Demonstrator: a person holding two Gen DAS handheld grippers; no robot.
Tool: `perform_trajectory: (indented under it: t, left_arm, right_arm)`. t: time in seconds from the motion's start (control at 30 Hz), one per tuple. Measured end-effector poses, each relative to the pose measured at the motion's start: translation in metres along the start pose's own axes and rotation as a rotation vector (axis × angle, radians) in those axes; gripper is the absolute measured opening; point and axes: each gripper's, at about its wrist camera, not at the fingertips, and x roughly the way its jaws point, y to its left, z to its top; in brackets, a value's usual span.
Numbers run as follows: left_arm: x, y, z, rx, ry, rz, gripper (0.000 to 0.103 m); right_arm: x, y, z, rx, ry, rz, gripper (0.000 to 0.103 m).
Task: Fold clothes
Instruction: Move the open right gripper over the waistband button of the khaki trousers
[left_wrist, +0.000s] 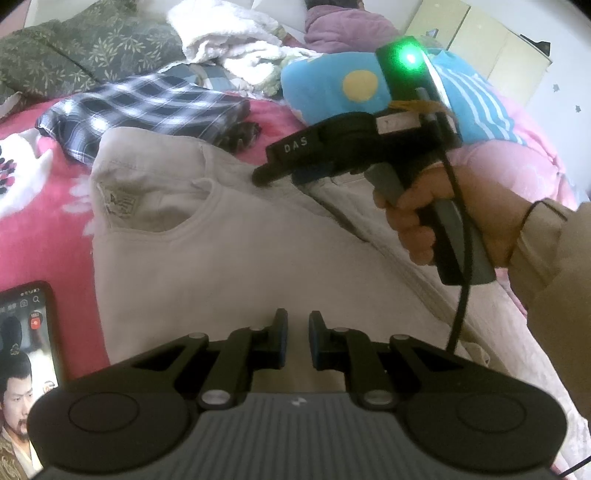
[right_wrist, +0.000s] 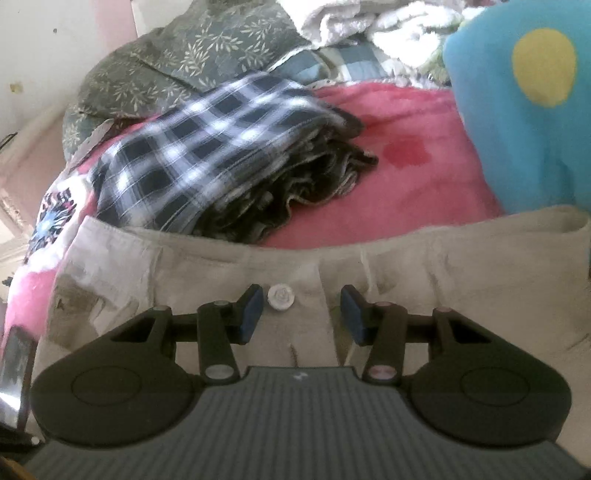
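Left gripper (left_wrist: 298, 339) with blue rubber pads all but together and nothing pinched between them, parked low over the near, flat stretch of the beige trousers (left_wrist: 240, 258), probably to hold that part down or simply to wait while the other tool works. Right gripper (right_wrist: 301, 314) with jaws apart, empty, angled down at the waistband (right_wrist: 406, 254) at the far end, one pad on either side of the fly and just right of a small white round button (right_wrist: 281, 297); a likely setup for pinching the band and carrying it over for a fold. Behind it, a bare hand (left_wrist: 424, 218) wrapped round the grey handle, with a beige sleeve and a black cable trailing away. Trousers spread across the middle of the bed, waist far, legs near: soft woven cotton, matte, lightly creased, with a stitched pocket curve and a pale sewn label (left_wrist: 122, 201) at the left. Under them a fluffy pink blanket (right_wrist: 406, 177). Just beyond the waistband, a checked black-and-white cloth (right_wrist: 207, 155), thin and already doubled into a loose stack. Far right, a plump blue cushion (right_wrist: 524, 129) with a yellow dot. Further back, a green leaf-print quilt (left_wrist: 85, 48) and a crumpled white towel (left_wrist: 229, 33). Near left, a glossy phone (left_wrist: 26, 350) lying on the blanket, screen lit, beside the trousers.
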Motion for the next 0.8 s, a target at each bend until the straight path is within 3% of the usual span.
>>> perform_trajectory:
  t: [0.13, 0.3, 0.47, 0.57, 0.67, 0.8]
  left_arm:
    - [0.0, 0.002, 0.001, -0.009, 0.005, -0.005, 0.012]
    - [0.0, 0.003, 0.0, -0.011, 0.007, -0.006, 0.012]
    - [-0.001, 0.002, 0.0, -0.013, 0.008, -0.006, 0.012]
    - [-0.002, 0.002, -0.001, -0.013, 0.007, -0.004, 0.012]
    - [-0.003, 0.001, -0.001, -0.012, 0.007, -0.002, 0.012]
    - [-0.003, 0.001, -0.001, -0.009, 0.005, 0.001, 0.012]
  right_arm:
    - [0.004, 0.003, 0.006, -0.01, 0.017, -0.029, 0.057]
    - [0.002, 0.011, 0.009, -0.047, -0.012, -0.036, 0.053]
    - [-0.022, 0.014, 0.005, 0.0, -0.104, 0.079, 0.052]
    - [-0.021, 0.013, -0.005, 0.01, -0.049, 0.102, 0.052]
    - [-0.017, 0.005, -0.016, 0.039, 0.008, 0.056, 0.053]
    - [-0.02, -0.007, -0.021, 0.075, -0.015, 0.025, 0.053]
